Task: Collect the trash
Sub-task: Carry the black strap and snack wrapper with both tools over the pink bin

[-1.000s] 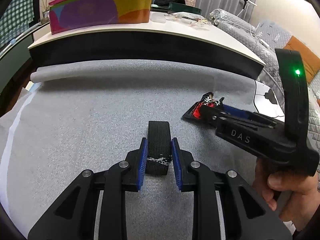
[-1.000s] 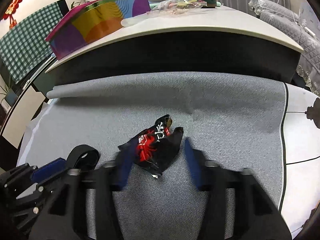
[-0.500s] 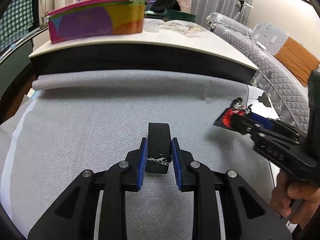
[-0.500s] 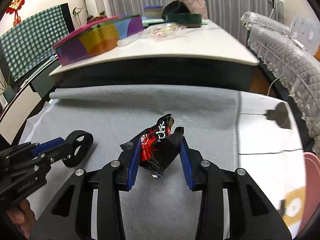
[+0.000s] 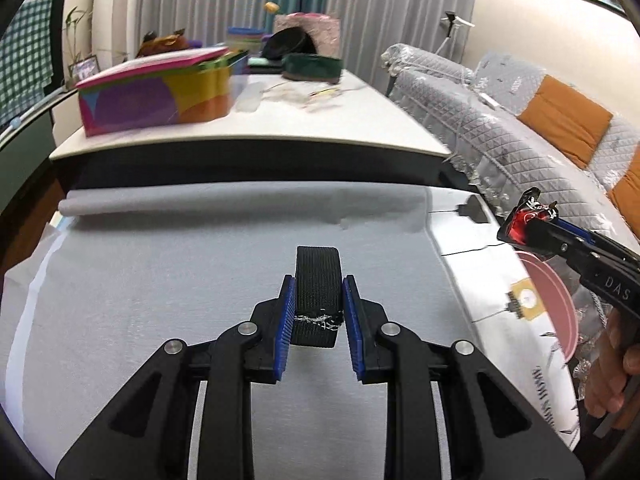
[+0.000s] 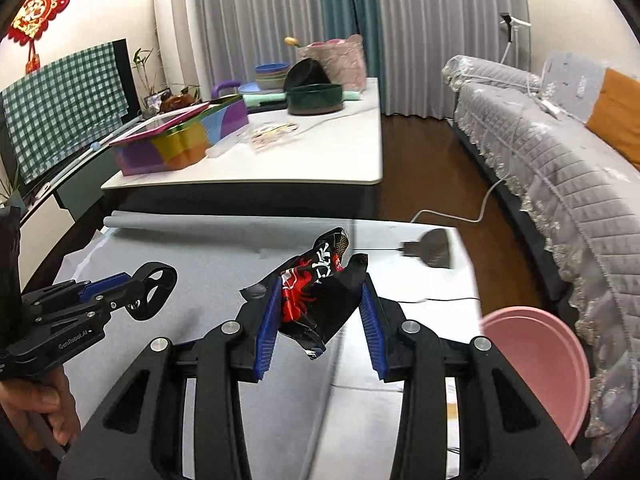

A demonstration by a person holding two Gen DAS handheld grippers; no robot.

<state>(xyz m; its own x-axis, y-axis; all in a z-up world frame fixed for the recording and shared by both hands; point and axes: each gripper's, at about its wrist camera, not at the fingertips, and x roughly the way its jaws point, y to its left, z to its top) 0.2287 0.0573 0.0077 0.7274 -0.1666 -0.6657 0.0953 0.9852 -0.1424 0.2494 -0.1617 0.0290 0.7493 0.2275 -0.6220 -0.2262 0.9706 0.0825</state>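
Your right gripper (image 6: 320, 320) squeezes a light, crinkly wrapper (image 6: 316, 300) between its fingers; hold its middle. Your left gripper (image 5: 318, 320) pinches a soft black strap ring (image 5: 318, 296).

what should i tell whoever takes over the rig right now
Left gripper: jaws shut on a black webbing loop, held clear above the grey cloth.
Right gripper: jaws shut on a crumpled black and red snack wrapper, also in the air.
Done: both pieces picked up.
Left: drop them. A pink basin sits at the right edge of the table, probably the bin. No other trash shows on the cloth.
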